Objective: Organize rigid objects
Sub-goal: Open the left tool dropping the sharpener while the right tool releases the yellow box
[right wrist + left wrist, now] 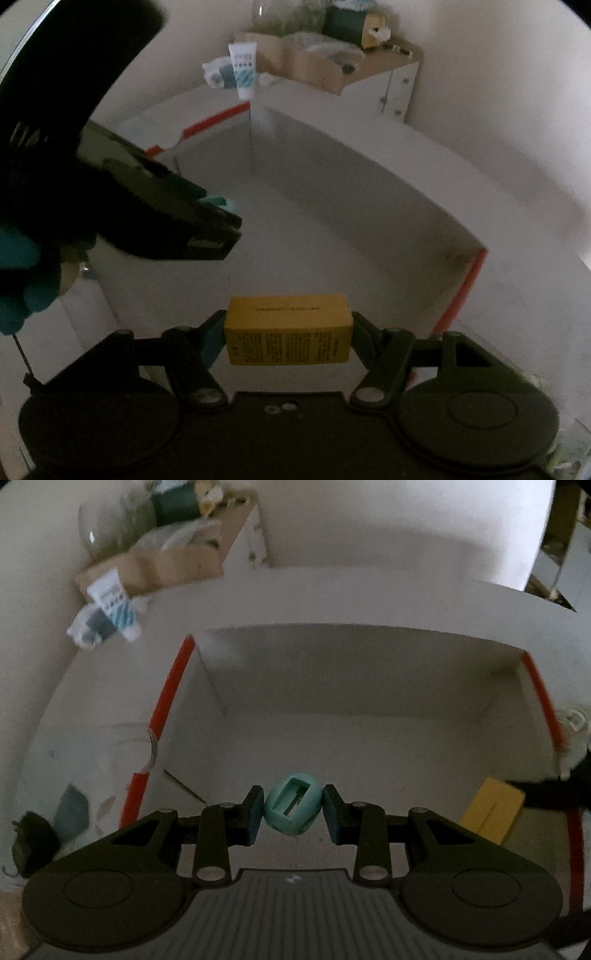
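Pinched between the pads of the left gripper [292, 814] is a small teal oval object [293, 809] with a rectangular slot cut in its face; what it is cannot be told more exactly. It is held above the floor of a large white open box [332, 716] whose side rims are edged with red tape [173, 681]. In the right wrist view the left gripper [225, 212] is seen from the side at the left, over the same box, with a sliver of the teal object [218, 202] showing at its tip, and gloved teal fingers [18, 258] are seen on its handle.

A yellow carton [289, 328] printed with lines of small dark text is gripped by its two ends between the jaws of the right gripper [289, 334], which are set wide against it. It is also held over the box interior [332, 236], near the right side. In the left wrist view the same yellow carton [493, 810] appears at the right edge, inside the box outline.

Beyond the far left corner of the box a white tube [115, 605] with blue print is seen standing cap down, with a white and grey item [86, 627] beside it. A brown cardboard box [166, 563] of mixed clutter is set behind them on a white cabinet [400, 86].
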Available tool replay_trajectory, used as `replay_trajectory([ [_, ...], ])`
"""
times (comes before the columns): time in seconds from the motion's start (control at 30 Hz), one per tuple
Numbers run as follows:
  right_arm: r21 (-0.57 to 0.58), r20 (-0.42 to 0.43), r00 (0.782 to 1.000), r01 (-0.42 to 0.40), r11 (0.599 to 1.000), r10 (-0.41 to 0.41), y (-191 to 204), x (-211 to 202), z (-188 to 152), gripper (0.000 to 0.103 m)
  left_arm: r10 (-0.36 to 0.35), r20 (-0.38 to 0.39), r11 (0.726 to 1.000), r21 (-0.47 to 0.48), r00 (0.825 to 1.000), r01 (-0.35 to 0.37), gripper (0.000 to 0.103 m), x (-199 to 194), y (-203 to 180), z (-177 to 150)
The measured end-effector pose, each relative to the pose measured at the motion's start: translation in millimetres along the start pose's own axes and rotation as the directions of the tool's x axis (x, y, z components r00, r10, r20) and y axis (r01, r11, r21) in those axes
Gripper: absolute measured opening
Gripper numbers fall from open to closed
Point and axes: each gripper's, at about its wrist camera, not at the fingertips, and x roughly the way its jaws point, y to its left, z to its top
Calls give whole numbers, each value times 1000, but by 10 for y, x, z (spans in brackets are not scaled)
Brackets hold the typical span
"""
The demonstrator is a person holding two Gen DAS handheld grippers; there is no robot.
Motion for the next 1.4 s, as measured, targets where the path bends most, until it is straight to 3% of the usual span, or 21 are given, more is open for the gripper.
replay_trajectory([
  [0.27, 40, -94, 995, 27, 999, -23, 20, 257, 31, 68, -26, -121, 1000, 11, 992, 27, 34, 288, -57, 31],
  [0.63, 29, -126, 990, 61, 998, -57, 110, 376, 117, 69, -56, -243, 998, -22, 969, 52, 34, 508, -19, 59],
  [0.77, 43, -128, 991, 56, 997, -51, 86, 393, 148, 69, -49, -225, 999, -10, 973, 48, 38, 476, -36, 42],
  [0.9, 42, -118, 992, 56, 998, -51, 102, 363, 138, 70, -34, -190, 999, -3, 981, 34, 64, 409, -44, 23],
  [0.97, 44, -108, 993, 56, 997, -51, 100, 330, 136, 70, -35, -165, 999, -1, 986, 35, 68, 354, -36, 8],
  [1.4, 85, -24, 1000, 22, 996, -20, 83, -56, 35, 77, -33, -32, 999, -9, 999, 33, 68, -135, -151, -76],
])
